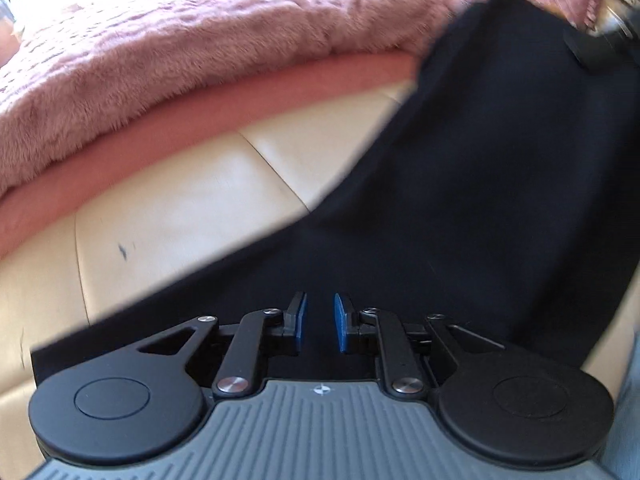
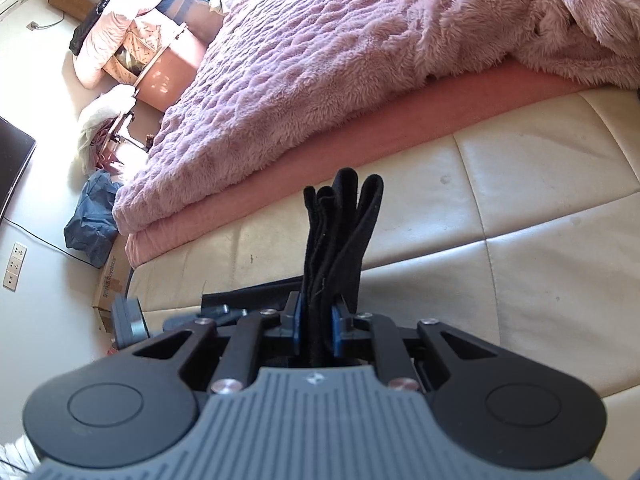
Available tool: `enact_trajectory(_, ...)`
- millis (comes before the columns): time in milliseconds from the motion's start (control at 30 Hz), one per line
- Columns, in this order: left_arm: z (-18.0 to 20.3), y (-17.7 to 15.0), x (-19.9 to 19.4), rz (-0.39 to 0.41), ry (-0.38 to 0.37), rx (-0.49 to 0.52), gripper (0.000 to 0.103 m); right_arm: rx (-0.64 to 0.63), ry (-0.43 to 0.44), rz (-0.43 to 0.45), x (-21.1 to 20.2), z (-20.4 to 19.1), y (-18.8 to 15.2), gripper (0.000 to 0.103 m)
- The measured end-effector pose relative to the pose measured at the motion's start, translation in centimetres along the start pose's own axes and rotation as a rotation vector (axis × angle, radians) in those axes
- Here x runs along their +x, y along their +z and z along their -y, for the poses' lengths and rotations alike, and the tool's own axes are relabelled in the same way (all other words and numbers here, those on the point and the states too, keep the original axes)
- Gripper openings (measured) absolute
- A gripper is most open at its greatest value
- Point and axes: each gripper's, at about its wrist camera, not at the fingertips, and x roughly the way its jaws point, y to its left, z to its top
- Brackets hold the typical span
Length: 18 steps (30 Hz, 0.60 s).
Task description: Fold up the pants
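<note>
Above one cream mattress (image 2: pixel 520 208), one black pants (image 2: pixel 340 240) pair, right hand-held gripper (image 2: pixel 316 320) grasping it, left hand-held gripper (image 1: pixel 320 320) released.

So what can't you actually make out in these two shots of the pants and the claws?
- Left wrist view: whether the left claw pinches the pants; dark cloth behind the gap hides it.
- Left wrist view: the top right corner, where the pants rise, is blurred.
- Right wrist view: the right claw clamps bunched layers; the rest of the pants is hidden below the claw body.
</note>
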Motion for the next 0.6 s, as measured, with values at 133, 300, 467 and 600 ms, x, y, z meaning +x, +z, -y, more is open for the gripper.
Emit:
enact_trajectory(133,2.0,-2.2,-0.5,-0.017,-0.028,0.052,0.015,-0.011,0.005,0.015,-0.1,-1.5,0.2,0.009)
enact_trajectory(300,3.0,-3.1,-1.9,-0.021,-0.098,0.06,0.014,-0.031,-0.006,0.013,0.4,-3.5,0.3,0.009)
enact_trajectory(467,-0.1,-4.3,-5.1,0.031,-0.09,-0.059,0.015,-0.057,-0.021,-0.003,0.9,-6.1,0.3,0.009)
enact_trajectory(600,-6.2,-5.6,-7.8,0.06,-0.001,-0.25,0.015,-0.089,-0.052,-0.022,1.9,-9.2,0.1,0.009)
